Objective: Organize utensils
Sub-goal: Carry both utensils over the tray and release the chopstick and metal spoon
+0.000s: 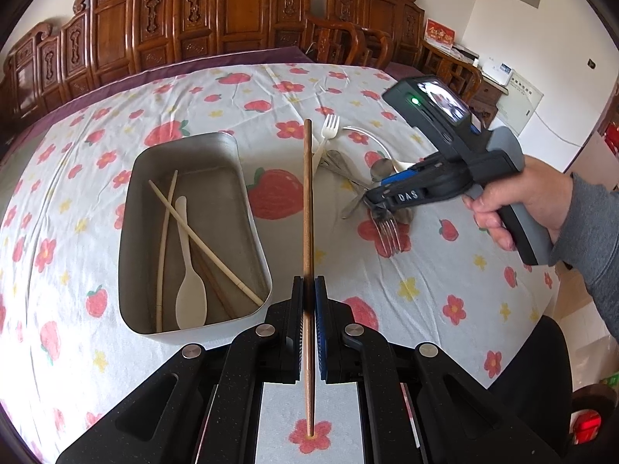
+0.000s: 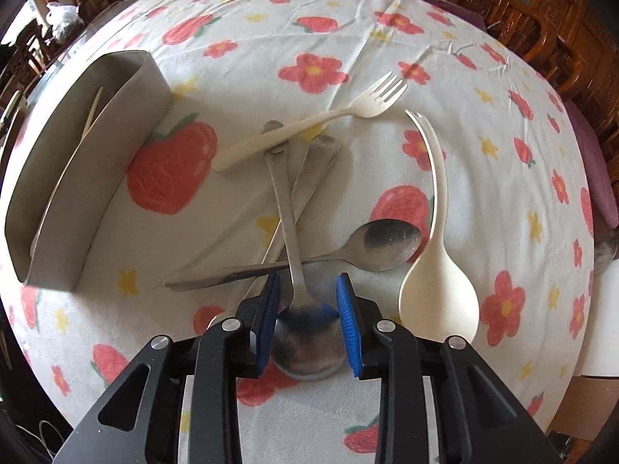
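Observation:
My left gripper (image 1: 308, 290) is shut on a brown wooden chopstick (image 1: 308, 208) and holds it above the cloth, just right of the metal tray (image 1: 247, 193). The tray holds pale chopsticks (image 1: 201, 232) and a cream spoon (image 1: 189, 282). My right gripper (image 2: 309, 301) is open, its blue pads on either side of a metal spoon's bowl (image 2: 305, 340) in the utensil pile. The pile also has another metal spoon (image 2: 379, 243), a metal handle (image 2: 309, 178), a cream fork (image 2: 309, 123) and a cream spork (image 2: 437, 270). The right gripper also shows in the left wrist view (image 1: 381, 208), over a metal fork (image 1: 387, 232).
A strawberry and flower tablecloth (image 1: 425, 301) covers the table. The tray also shows in the right wrist view (image 2: 96, 162), left of the pile. Carved wooden chairs (image 1: 193, 19) line the far edge. A dark chair (image 1: 541, 367) is at the near right.

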A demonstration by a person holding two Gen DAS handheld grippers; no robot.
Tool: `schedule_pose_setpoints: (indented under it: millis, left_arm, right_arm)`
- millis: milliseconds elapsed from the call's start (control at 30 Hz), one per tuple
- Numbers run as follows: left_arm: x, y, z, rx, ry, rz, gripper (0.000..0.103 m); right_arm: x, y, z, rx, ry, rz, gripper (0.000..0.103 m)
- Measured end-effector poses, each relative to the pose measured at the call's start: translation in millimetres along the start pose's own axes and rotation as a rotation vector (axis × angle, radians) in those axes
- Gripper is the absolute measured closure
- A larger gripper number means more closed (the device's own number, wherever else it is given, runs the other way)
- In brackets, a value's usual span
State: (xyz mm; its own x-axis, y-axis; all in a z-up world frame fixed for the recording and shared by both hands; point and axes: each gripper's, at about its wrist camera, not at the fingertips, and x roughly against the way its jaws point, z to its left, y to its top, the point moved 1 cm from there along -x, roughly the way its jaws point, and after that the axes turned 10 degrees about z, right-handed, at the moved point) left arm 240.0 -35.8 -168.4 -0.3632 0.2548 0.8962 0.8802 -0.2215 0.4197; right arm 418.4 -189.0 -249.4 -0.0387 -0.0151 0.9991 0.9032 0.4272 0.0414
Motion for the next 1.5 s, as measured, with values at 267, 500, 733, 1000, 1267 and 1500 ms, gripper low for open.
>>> schedule_pose_setpoints:
  millis: [267, 500, 733, 1000, 1267, 1500]
  left_arm:
    - [4, -2, -2, -0.003, -0.002, -0.006, 0.098]
    - [12, 0, 2, 0.009, 0.006, -0.024, 0.098]
    - [25, 7, 13, 0.035, 0.025, -0.058, 0.098]
    - [30, 17, 39, 0.074, 0.066, -0.076, 0.098]
    - [19, 27, 71, 0.122, 0.100, -0.057, 0.098]
    - [4, 31, 89, 0.148, 0.123, -0.031, 0.098]
  right_arm:
    - [3, -9, 3, -0.017, 0.004, -0.004, 0.096]
    - [29, -35, 8, -0.035, 0.030, -0.076, 0.096]
    - [63, -54, 15, -0.048, 0.042, -0.149, 0.096]
    - [98, -55, 33, -0.043, 0.083, -0.236, 0.096]
    - [120, -50, 67, -0.002, 0.134, -0.290, 0.096]
    - [130, -46, 97, 0.025, 0.183, -0.319, 0.096]
